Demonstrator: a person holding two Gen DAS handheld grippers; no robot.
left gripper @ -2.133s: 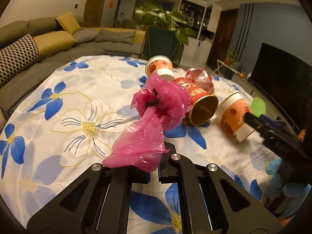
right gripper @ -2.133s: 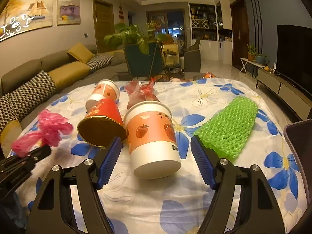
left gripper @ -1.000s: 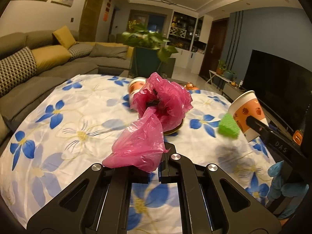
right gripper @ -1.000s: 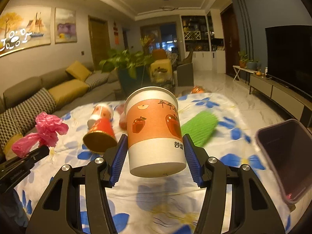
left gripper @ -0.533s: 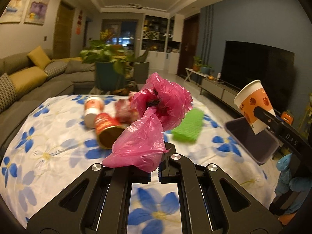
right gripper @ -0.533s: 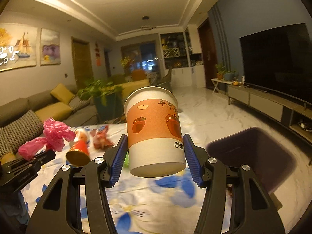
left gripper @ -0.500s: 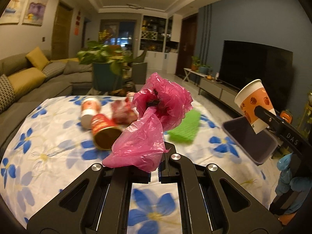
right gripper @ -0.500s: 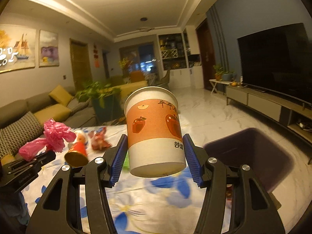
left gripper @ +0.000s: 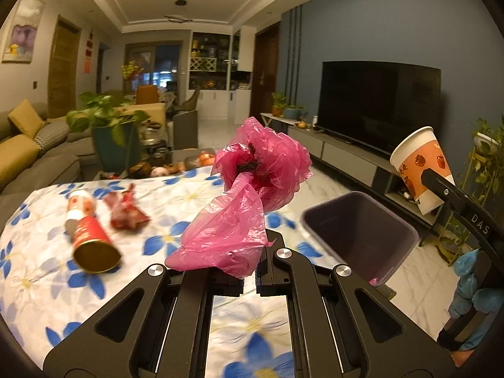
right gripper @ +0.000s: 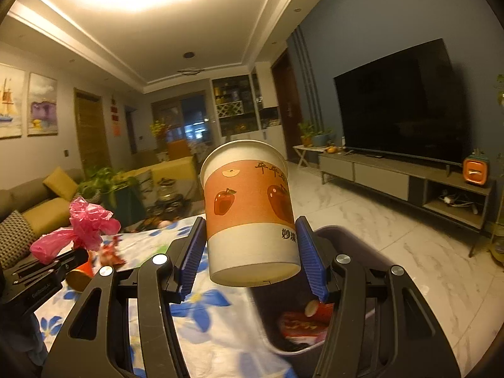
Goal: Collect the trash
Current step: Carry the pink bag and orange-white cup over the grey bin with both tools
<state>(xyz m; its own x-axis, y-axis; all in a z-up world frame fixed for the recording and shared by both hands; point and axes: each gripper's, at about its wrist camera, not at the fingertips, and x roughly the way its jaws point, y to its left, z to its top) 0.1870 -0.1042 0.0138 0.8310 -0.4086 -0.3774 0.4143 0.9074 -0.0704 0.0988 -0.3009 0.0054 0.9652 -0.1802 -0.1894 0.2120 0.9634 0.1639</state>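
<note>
Crinkled pink plastic bag (left gripper: 239, 201), smooth tapered paper cup (right gripper: 249, 214)

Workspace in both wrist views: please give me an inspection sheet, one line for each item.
Surface: table with floral cloth.
Job's things: purple bin beside the table, red wrapper inside; red can, paper cup, red packet on the cloth.
Clutter: nothing seen.
Grippers: left gripper shut on pink plastic bag; right gripper shut on apple-print paper cup, over the bin.
Cables: nothing seen.
Surroundings: sofa, plant, television.
</note>
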